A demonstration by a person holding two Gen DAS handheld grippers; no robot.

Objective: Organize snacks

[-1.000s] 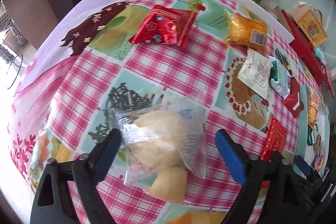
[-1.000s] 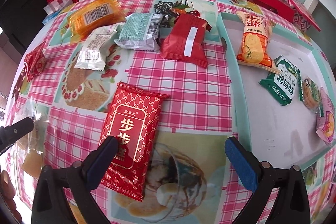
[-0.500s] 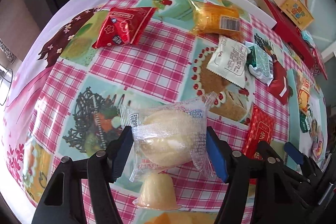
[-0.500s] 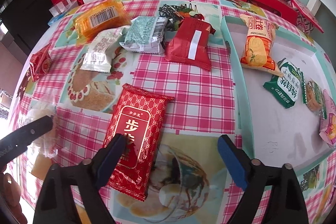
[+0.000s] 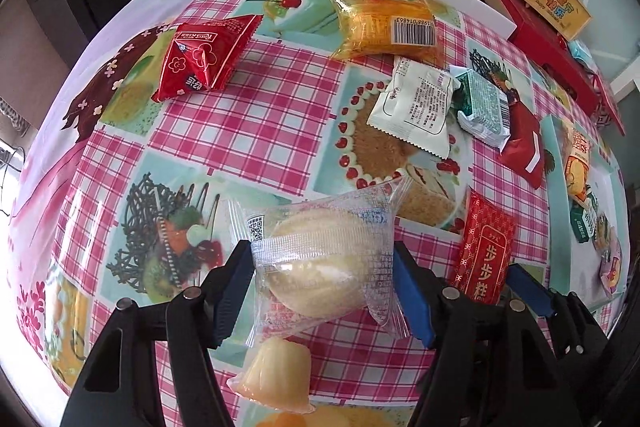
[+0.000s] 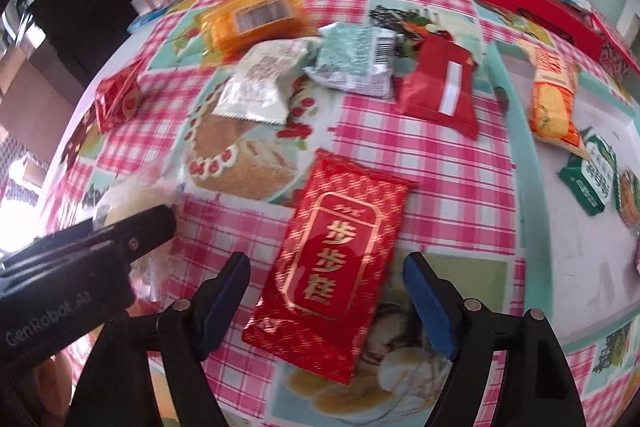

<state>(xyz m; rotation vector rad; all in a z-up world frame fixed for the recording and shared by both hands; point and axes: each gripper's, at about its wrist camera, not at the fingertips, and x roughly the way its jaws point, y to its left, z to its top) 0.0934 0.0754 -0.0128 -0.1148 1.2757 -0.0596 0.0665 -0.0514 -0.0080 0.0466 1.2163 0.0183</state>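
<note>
left tongs (image 5: 324,267) now clamped on clear-wrapped bun (image 5: 324,259), raised off tabletop (image 5: 240,115) versus earlier; right tongs (image 6: 326,301) spread open, closing in around red packet (image 6: 336,267); tray (image 6: 516,147) likely next.

My left gripper (image 5: 322,279) has its fingers (image 5: 232,277) closed against both sides of a clear-wrapped bun (image 5: 324,263), while my right gripper (image 6: 326,301) holds its fingers spread, gripping nothing.

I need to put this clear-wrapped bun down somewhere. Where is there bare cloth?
Bare checked tablecloth lies between the red triangular packet and the white sachet. It is crowded around the green-grey packet and dark red packet.
</note>
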